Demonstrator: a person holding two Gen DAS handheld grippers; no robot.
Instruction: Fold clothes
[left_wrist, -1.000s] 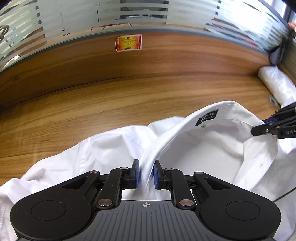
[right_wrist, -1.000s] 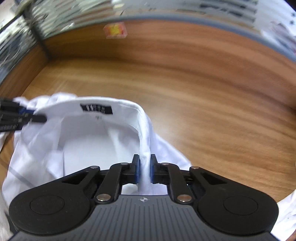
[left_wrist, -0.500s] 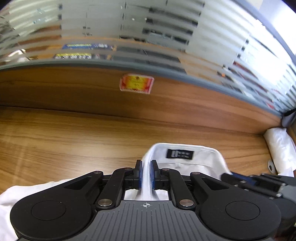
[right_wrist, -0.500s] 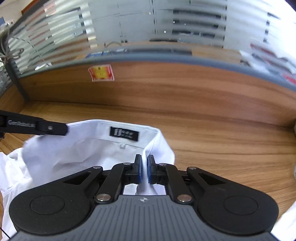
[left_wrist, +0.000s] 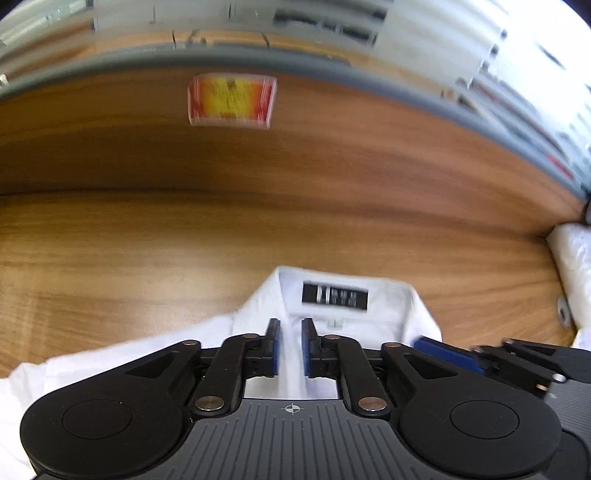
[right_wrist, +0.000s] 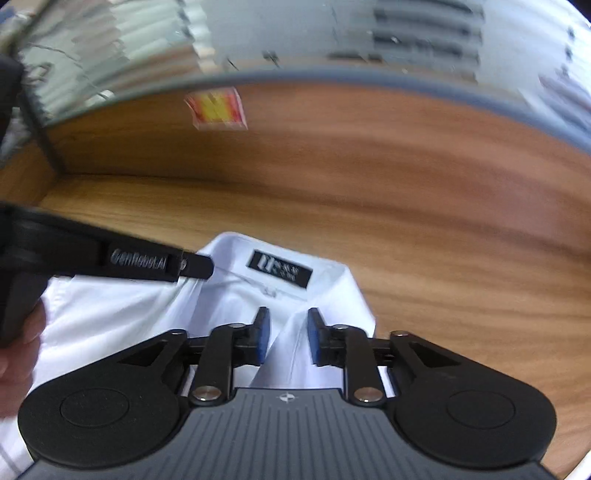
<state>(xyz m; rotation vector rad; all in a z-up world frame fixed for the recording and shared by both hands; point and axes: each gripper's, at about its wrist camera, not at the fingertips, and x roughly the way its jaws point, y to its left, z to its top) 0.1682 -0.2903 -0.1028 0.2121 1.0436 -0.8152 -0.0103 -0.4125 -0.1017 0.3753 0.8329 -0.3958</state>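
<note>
Left gripper: your black two-finger left gripper with blue pads (left_wrist: 291, 349) has its jaws opening; white fabric lies in the gap, and the pads look clear of it on both sides.
Right gripper: your black two-finger right gripper with blue pads (right_wrist: 286, 341) has its jaws opening too, standing wider apart; a raised fold of cloth sits between them, touching neither pad.
Hand: at the left edge of the right wrist view, your hand (right_wrist: 18, 343) wraps the left gripper's body.
Shirt: the white collared cotton shirt (right_wrist: 110, 317) lies on the table directly under both grippers, collar pointing away from you.
Collar label: the black rectangular woven label with white print (left_wrist: 335, 296) sits inside the collar, just beyond both sets of fingertips.
Table: the brown wood-grain tabletop (left_wrist: 147, 240) runs bare past the collar.
Bundle: a white plastic-wrapped bundle (left_wrist: 572, 266) rests at the far right corner, well apart from the shirt.
Sticker: a red and yellow rectangular sticker (left_wrist: 232, 101) is stuck on the wooden back panel; its print is blurred.
Partition: frosted striped glass (left_wrist: 406, 33) rises above that panel.
</note>
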